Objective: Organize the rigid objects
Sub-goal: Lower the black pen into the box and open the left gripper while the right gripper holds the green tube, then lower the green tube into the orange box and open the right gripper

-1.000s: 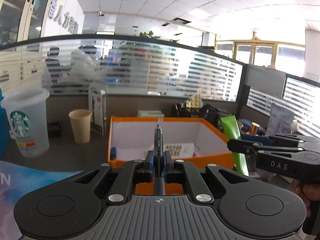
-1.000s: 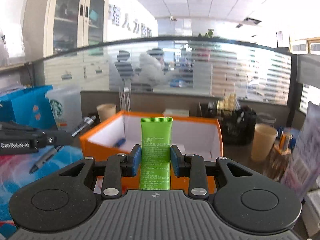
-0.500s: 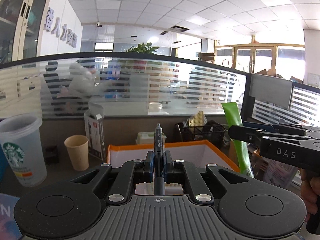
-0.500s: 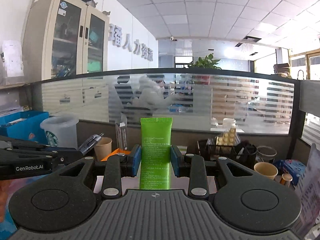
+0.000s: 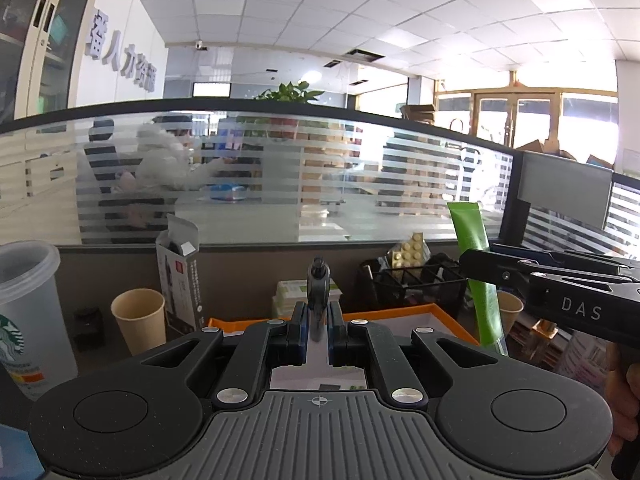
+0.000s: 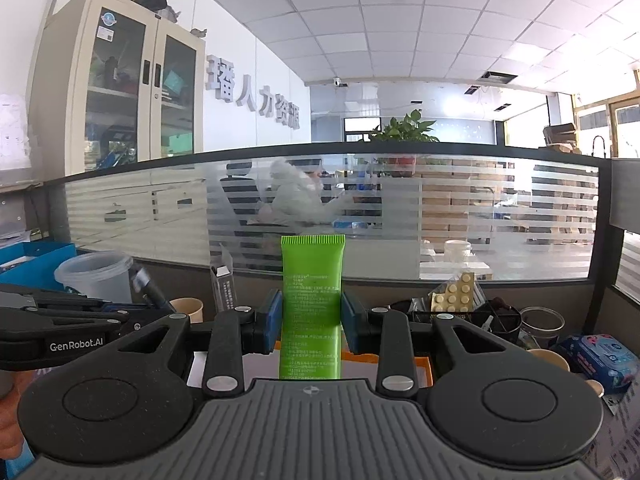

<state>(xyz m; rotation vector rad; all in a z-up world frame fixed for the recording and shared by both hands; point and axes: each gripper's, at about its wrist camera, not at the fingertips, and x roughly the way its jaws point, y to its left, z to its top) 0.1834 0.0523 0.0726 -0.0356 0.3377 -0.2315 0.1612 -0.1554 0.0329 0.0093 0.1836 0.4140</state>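
Both grippers sit higher than a second ago: the orange-rimmed white cardboard box (image 5: 436, 314) that filled mid-frame then now shows only as a sliver behind the fingers, with more ceiling in view.

Left gripper (image 5: 318, 330): jaws fully closed on a dark blue-black pen (image 5: 318, 292), pen upright, tip end sticking out at 12 o'clock above the pads. Right gripper (image 6: 310, 322): jaws partly closed, blue pads (image 6: 274, 320) pressing both sides of a flat bright green plastic tube (image 6: 312, 304), crimped end up at 12 o'clock. Same tube also shows in the left wrist view at 3 o'clock, clamped in the other tool marked DAS.

Box lies just below and beyond both held items, rim visible at 6 o'clock of the pen and the tube.

Outward on the grey desk: tan paper cup (image 5: 138, 316) at 9 o'clock of the pen, small open dark-printed carton (image 5: 180, 276) just beside it, clear plastic Starbucks cup (image 5: 28, 308) further out at 9. Black wire-mesh organiser (image 5: 416, 284) with yellow building bricks (image 5: 408, 254) at 2 o'clock. Frosted striped glass partition (image 5: 320, 184) runs behind everything.

A person's hand (image 5: 624, 408) grips the right tool's handle at 4 o'clock of the left wrist view.
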